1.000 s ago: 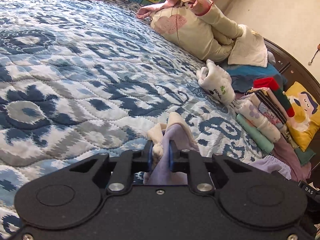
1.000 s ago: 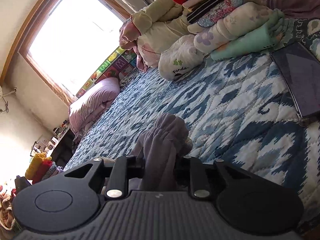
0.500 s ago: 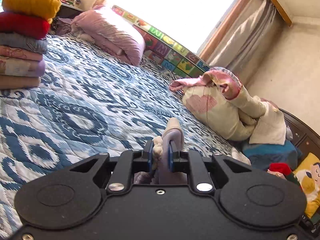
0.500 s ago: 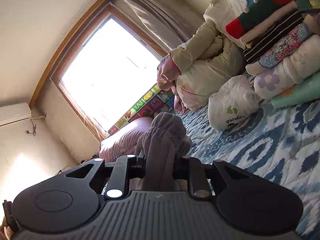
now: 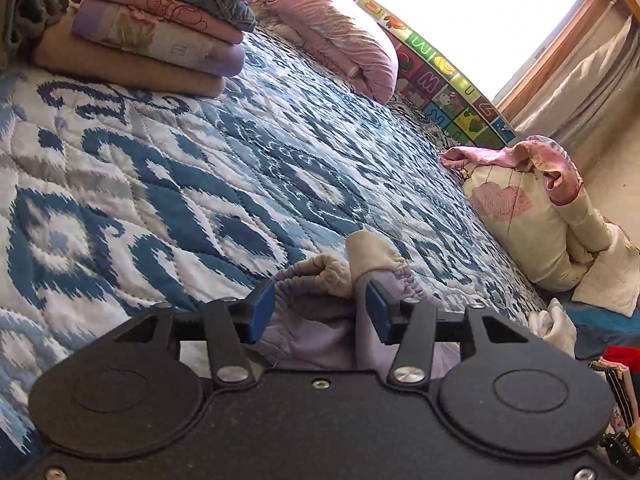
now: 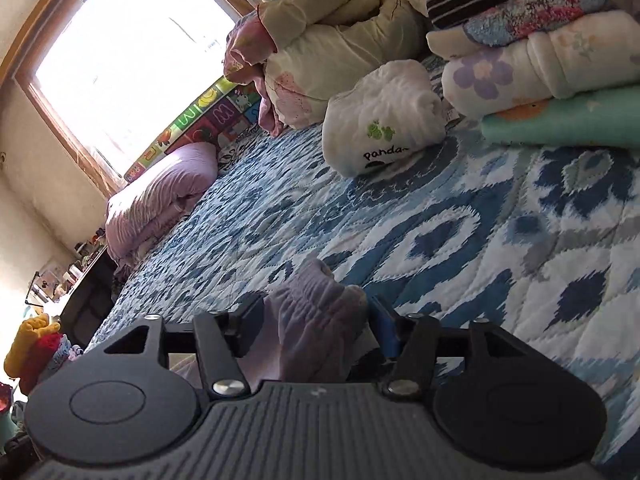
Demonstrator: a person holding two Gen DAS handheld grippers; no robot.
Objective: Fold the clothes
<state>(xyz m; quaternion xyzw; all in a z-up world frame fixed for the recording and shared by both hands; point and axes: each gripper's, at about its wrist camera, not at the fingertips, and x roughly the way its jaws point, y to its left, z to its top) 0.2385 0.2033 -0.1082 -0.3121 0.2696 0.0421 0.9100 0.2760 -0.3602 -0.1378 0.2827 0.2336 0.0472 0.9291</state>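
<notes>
Open quilt (image 5: pixel 168 184) ahead, folded stack (image 5: pixel 152 40) far left.

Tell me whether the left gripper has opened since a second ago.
Yes. The left gripper was pinched on the lavender garment; now its blue pads stand apart, the cloth loose between them over the quilt.

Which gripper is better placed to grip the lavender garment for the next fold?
Probably the right gripper: both are open, but the lavender garment bunches thickly between its fingers, nearly filling the gap. At the left gripper the cloth sits lower and looser.
</notes>
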